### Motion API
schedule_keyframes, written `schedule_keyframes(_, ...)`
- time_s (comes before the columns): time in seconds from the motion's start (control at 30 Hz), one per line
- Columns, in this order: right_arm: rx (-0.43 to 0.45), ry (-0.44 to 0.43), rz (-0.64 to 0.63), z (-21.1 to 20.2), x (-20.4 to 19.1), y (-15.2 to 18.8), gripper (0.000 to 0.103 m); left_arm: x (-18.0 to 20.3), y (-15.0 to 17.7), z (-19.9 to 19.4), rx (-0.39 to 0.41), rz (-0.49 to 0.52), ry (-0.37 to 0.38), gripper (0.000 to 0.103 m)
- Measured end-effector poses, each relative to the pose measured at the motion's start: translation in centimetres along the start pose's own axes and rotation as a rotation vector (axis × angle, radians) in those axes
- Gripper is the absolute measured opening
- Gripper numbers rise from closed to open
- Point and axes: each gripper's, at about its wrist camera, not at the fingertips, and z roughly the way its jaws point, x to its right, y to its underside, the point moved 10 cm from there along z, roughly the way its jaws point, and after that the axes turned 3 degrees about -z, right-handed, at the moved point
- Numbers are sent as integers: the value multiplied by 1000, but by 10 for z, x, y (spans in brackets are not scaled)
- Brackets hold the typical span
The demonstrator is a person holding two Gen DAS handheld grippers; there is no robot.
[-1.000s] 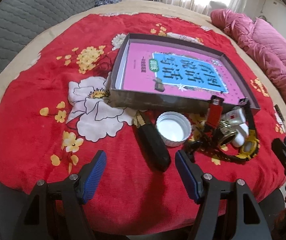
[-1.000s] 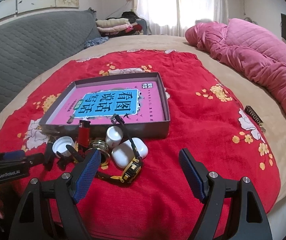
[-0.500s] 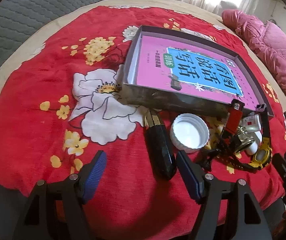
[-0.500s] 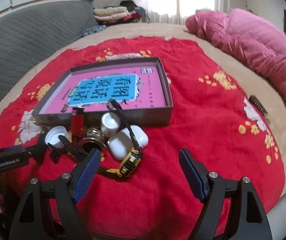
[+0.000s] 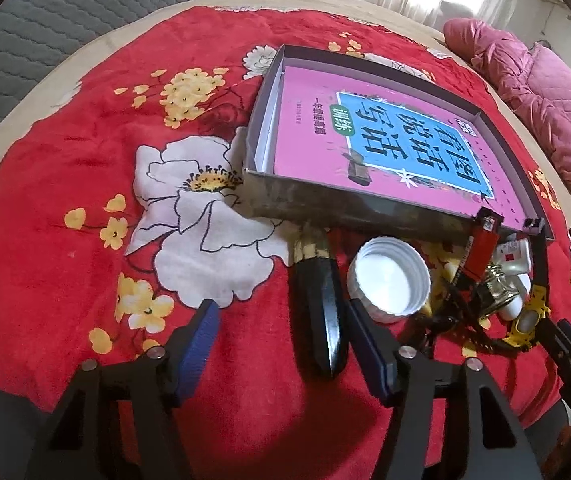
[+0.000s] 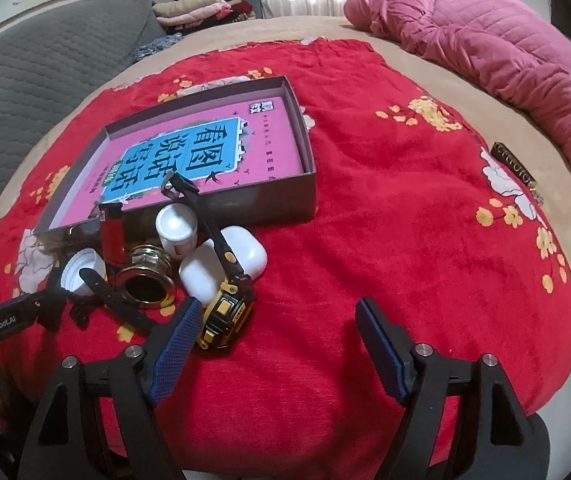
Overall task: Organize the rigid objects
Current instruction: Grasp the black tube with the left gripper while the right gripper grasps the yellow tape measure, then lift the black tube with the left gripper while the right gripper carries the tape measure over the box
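I hold my left gripper low with its blue-padded fingers spread wide. My right gripper hovers level, jaws likewise parted, nothing held between them.

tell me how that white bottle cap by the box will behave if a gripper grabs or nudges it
The white bottle cap looks like thin plastic, so probably light and rigid. It lies open side up on the plush red blanket, so a nudge likely slides it, not rolls it. Its ribbed rim should help grip, though it sits tight against the black tool handle.
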Motion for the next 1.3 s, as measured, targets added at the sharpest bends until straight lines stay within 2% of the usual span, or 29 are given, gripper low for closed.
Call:
schedule_keyframes(0.33,-33,-72,-38,13,-22,3,35,0,-3,3,9,0,25,53)
schedule_keyframes(0.43,-53,-101,-22,18,-25,6,27,0,-5,5,11,2,30,52)
schedule_keyframes(0.77,-58,-177,72,26,-19,4,21,7,-11,11,33,43,42,44)
schedule_keyframes(0.93,-38,-171,89,23,-12,0,17,11,-13,11,41,65,69,29)
schedule_keyframes(1.17,-12,-171,113,16,-5,-2,17,9,-15,4,43,41,138,26)
schedule_keyframes(1.3,31,-183,96,5,-6,-8,17,10,-16,-11,66,29,177,25)
